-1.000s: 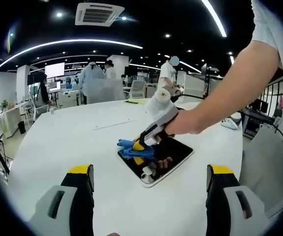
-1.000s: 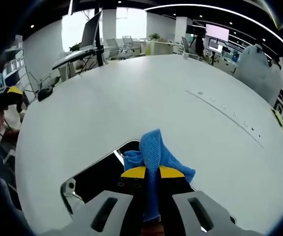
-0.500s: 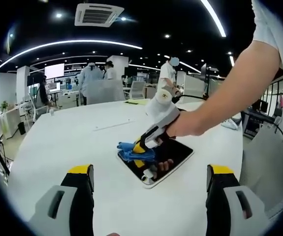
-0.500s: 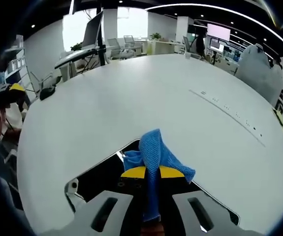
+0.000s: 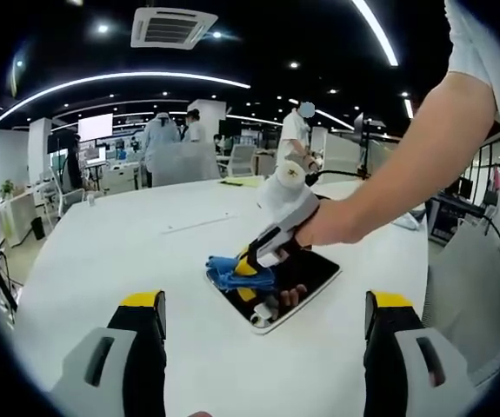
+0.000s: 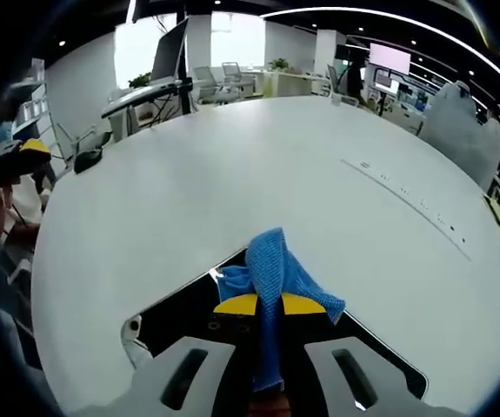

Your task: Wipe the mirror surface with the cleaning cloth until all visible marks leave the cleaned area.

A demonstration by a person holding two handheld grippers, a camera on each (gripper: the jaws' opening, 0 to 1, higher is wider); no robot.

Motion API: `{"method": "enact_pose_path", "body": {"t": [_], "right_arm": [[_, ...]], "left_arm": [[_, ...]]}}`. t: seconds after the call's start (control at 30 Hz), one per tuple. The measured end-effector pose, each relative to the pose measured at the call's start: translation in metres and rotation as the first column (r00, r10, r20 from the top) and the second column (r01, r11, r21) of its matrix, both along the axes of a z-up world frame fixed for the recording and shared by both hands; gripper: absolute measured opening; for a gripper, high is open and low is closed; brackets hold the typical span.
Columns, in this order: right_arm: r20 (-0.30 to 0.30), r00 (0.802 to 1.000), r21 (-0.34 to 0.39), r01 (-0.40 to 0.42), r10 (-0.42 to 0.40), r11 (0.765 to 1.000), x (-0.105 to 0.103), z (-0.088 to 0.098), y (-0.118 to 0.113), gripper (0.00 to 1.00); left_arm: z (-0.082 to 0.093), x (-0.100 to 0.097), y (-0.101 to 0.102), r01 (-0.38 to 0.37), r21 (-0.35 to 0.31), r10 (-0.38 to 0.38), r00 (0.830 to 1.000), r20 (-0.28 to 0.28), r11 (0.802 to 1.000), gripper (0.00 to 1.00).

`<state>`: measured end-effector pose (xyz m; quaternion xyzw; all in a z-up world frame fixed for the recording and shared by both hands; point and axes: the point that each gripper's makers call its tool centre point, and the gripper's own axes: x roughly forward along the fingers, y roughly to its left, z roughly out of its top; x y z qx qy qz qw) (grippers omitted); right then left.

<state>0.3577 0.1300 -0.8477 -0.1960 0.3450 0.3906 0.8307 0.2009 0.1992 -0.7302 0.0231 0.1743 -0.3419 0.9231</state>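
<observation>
One right gripper [image 6: 269,306], jaws clamped on blue cloth [image 6: 271,271] atop mirror [image 5: 306,271]; left gripper [image 5: 263,304] jaws apart.

Glossy dark mirror [image 6: 180,317], blue cloth [image 6: 271,274] of nubbly weave, smooth matt white table [image 6: 232,174]

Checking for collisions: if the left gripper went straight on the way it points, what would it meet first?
Probably the mirror, with the right gripper and its cloth on it; depth is unclear.
</observation>
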Motion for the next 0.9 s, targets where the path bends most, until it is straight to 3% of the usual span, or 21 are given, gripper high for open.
{"method": "enact_pose_path", "body": {"t": [0.9], "right_arm": [[0.002,1.0,0.01,-0.007,0.007,1.0,-0.024,0.0,0.006,0.03]], "left_arm": [[0.004,-0.002,-0.001,-0.004,-0.017,0.004,1.0,0.013,1.0,0.96]]}}
